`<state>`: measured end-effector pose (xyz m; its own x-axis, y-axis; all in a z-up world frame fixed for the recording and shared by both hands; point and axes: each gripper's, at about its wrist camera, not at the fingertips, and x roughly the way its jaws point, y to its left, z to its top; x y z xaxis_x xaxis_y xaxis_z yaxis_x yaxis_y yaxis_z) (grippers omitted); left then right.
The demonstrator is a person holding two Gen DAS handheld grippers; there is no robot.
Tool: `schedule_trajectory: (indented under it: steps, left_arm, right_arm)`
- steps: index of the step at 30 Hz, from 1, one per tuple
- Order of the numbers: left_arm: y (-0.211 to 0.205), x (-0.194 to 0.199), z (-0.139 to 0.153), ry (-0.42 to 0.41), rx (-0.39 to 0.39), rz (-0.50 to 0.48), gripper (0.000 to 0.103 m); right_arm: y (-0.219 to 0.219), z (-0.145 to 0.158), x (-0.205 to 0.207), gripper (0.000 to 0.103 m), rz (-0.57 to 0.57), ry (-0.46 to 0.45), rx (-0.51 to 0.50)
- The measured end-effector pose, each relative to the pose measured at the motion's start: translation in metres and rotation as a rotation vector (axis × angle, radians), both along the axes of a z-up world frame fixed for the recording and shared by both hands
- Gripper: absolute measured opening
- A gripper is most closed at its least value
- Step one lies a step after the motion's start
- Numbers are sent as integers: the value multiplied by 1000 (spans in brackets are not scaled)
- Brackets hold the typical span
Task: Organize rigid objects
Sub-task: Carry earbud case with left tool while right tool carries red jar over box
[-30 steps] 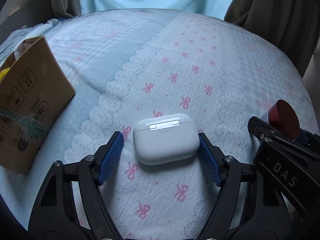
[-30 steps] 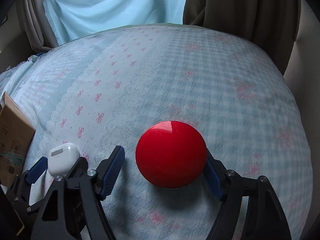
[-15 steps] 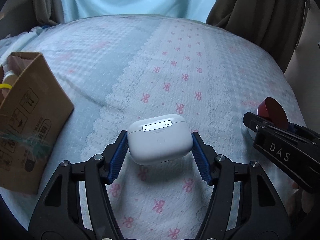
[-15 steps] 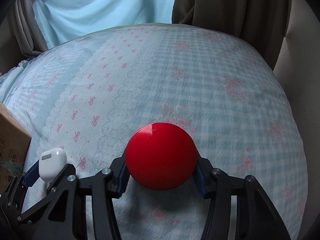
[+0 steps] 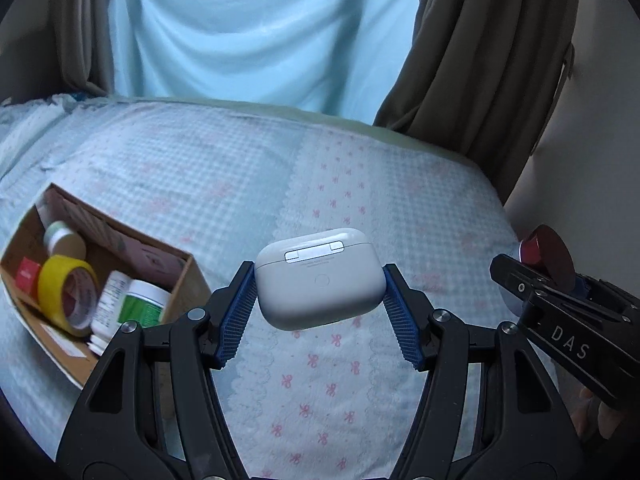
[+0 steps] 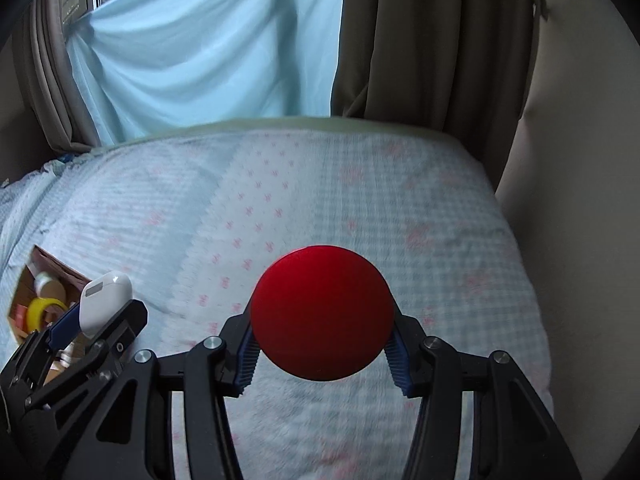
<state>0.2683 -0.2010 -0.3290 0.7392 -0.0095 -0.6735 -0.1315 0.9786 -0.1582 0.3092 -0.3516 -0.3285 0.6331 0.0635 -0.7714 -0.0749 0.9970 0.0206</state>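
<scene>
My left gripper (image 5: 318, 294) is shut on a white earbud case (image 5: 318, 276) and holds it above the bed. The case also shows at the left of the right wrist view (image 6: 105, 296). My right gripper (image 6: 322, 342) is shut on a round red lidded container (image 6: 322, 322), lifted above the bed; it shows edge-on at the right of the left wrist view (image 5: 550, 256). An open cardboard box (image 5: 188, 276) lies on the bed to the left, below the left gripper's level.
The box holds a yellow tape roll (image 5: 66, 294), a green-labelled jar (image 5: 144, 304), a white bottle (image 5: 110, 300) and other small items. The bed has a light blue checked cover (image 5: 360, 200) with pink bows. Brown curtains (image 5: 480, 60) and a wall stand behind and right.
Both grippers closed on their objects, then lifted them off the bed. The view rose and tilted, bringing the box's inside and the curtains into sight.
</scene>
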Motion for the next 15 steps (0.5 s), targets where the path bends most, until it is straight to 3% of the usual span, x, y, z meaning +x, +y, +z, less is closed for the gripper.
schedule_trajectory:
  steps: [8,15]
  left_arm:
    - [57,-54,94,-23,-20,1,59]
    - [124,-93,139,-23,-37,15,59]
  right_arm:
    - [41,102,-54,49,10,-23,43]
    - [97,165,-89,49,73,-54,53]
